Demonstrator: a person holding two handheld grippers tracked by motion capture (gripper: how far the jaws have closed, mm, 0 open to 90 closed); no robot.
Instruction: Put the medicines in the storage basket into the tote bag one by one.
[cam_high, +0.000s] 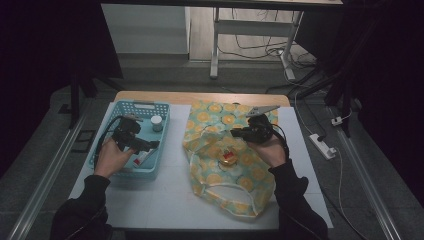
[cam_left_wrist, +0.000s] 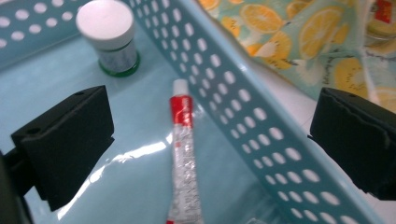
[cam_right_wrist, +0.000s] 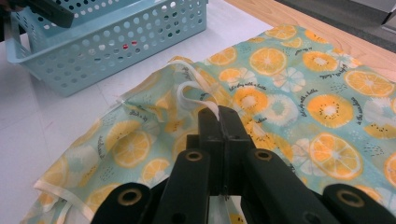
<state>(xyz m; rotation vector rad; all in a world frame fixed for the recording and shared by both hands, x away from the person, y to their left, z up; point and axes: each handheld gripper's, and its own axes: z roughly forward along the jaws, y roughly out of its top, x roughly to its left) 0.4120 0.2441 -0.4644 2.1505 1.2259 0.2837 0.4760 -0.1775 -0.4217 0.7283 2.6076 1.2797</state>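
One citrus-print drawstring bag (cam_high: 235, 165), open-mouthed

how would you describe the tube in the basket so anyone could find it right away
Find the light blue perforated basket on the table's left side. Inside, the tube lies flat along the wall nearest the citrus-print bag. Unlike the upright white-lidded jar beside it, it is long, thin, red and white.

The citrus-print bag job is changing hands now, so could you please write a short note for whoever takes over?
Right tool: shut on the white drawstring of the citrus-print bag, holding its mouth up.
Left tool: open, over the blue basket; one jaw is outside the basket wall, and nothing is gripped.
In the basket: red-and-white tube and white-capped jar.
Done: a small jar appears to sit in the bag's opening.
Left: probably the tube and the jar go in next.
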